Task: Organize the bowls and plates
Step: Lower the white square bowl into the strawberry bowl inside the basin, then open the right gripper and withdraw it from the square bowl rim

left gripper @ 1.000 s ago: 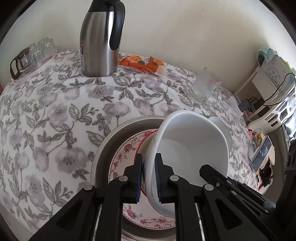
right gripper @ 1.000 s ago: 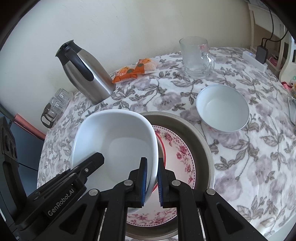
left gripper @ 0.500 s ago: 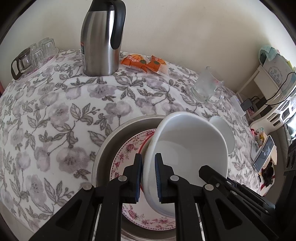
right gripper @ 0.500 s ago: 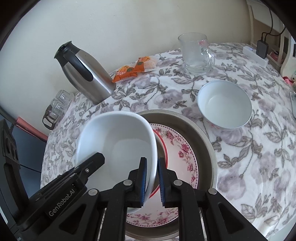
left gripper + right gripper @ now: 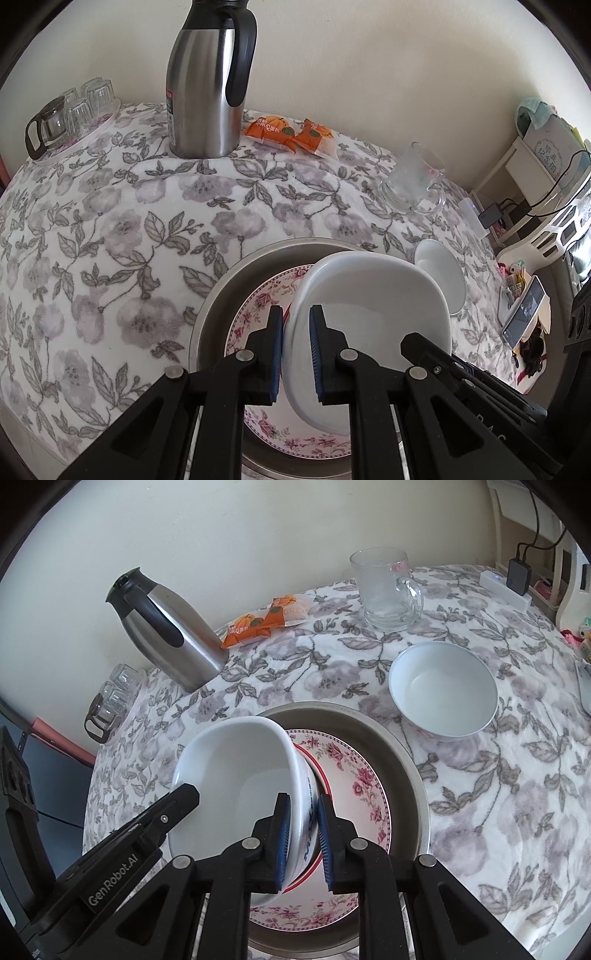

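A large white bowl (image 5: 373, 317) (image 5: 240, 775) hangs over a rose-patterned plate (image 5: 258, 310) (image 5: 351, 775) that lies in a steel basin (image 5: 221, 284) (image 5: 402, 746). My left gripper (image 5: 296, 325) is shut on the bowl's left rim. My right gripper (image 5: 303, 812) is shut on its right rim. A smaller white bowl (image 5: 439, 273) (image 5: 443, 694) stands on the floral tablecloth to the right of the basin.
A steel thermos jug (image 5: 207, 85) (image 5: 170, 627), orange snack packets (image 5: 291, 133) (image 5: 266, 620) and a glass mug (image 5: 413, 184) (image 5: 388, 587) stand at the back. Small glasses (image 5: 66, 110) sit at the far left. A phone (image 5: 524, 314) lies off the table's right edge.
Both grippers have carried the large white bowl lower and closer over the plate. The bowl now sits more level. Both grips are unchanged.
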A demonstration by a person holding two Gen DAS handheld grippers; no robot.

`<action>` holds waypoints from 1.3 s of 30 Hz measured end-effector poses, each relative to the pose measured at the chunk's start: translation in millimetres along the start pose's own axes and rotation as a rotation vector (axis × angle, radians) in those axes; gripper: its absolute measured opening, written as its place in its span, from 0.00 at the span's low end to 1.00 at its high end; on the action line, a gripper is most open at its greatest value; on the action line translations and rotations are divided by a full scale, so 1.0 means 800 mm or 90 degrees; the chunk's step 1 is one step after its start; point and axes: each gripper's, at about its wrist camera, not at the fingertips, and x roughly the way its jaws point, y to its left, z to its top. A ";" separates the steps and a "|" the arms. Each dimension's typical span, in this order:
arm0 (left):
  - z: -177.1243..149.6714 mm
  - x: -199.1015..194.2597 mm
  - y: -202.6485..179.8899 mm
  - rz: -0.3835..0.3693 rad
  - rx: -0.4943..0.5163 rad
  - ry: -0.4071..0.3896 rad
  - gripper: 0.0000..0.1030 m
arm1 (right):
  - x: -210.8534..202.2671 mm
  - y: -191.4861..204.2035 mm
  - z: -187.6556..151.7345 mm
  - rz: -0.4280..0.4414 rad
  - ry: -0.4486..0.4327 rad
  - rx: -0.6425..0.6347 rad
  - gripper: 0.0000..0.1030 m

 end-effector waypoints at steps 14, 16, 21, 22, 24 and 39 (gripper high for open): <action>0.000 0.002 -0.003 0.002 0.006 0.000 0.13 | -0.019 -0.006 0.007 0.006 -0.031 0.009 0.17; 0.001 0.000 -0.004 -0.002 0.007 -0.003 0.13 | -0.013 -0.011 0.007 0.003 -0.026 0.017 0.17; 0.001 -0.003 -0.007 -0.002 0.011 -0.006 0.13 | -0.011 -0.015 0.007 0.008 -0.022 0.020 0.17; 0.001 -0.003 -0.007 -0.003 0.009 -0.006 0.13 | -0.012 -0.016 0.007 0.006 -0.023 0.020 0.17; 0.001 -0.003 -0.005 -0.006 0.006 -0.005 0.13 | -0.012 -0.016 0.007 0.006 -0.022 0.021 0.17; 0.003 -0.020 -0.004 -0.007 -0.001 -0.021 0.15 | -0.024 -0.009 0.007 0.004 -0.036 0.008 0.17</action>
